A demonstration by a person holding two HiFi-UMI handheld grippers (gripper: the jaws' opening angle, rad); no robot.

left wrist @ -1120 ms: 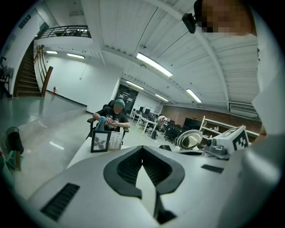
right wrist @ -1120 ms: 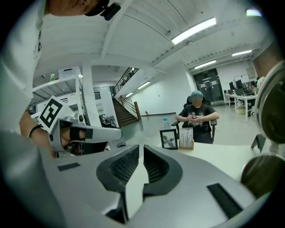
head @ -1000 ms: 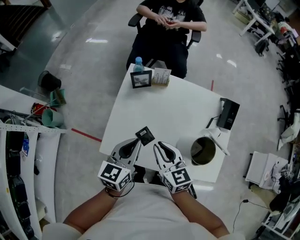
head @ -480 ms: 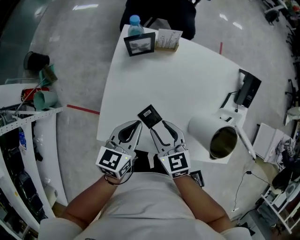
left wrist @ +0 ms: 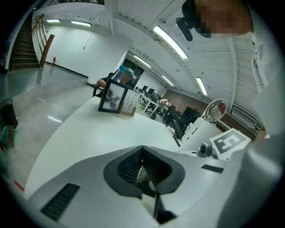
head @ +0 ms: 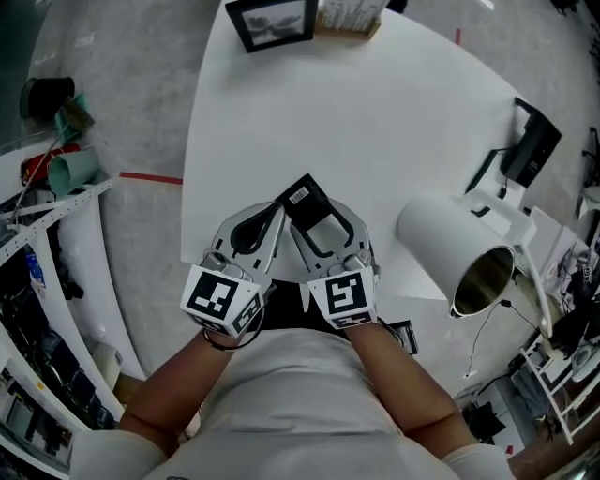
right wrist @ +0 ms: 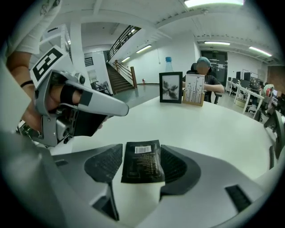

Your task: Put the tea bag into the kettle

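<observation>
- The picture frame [head: 272, 21] and card box [head: 349, 14] are cut by the top edge.
- The kettle's [head: 441, 234] inside is dark.
- A thin scrap [left wrist: 142, 175] pinched in the left gripper's [left wrist: 142, 155] jaws is too blurred to name.

**A:** Looking down on the table [head: 394, 122]: picture frame [head: 272, 19] at the far edge, card holder [head: 352, 14] just to its right.

**B:** And the tea bag [head: 309, 202] lies on the near edge, left of the kettle [head: 450, 246].

**A:** Kettle's by the near right corner, with a black box [head: 532, 145] beyond it, farther right.

**B:** Off the table's left side, well apart, there's a cup [head: 73, 171].
</observation>
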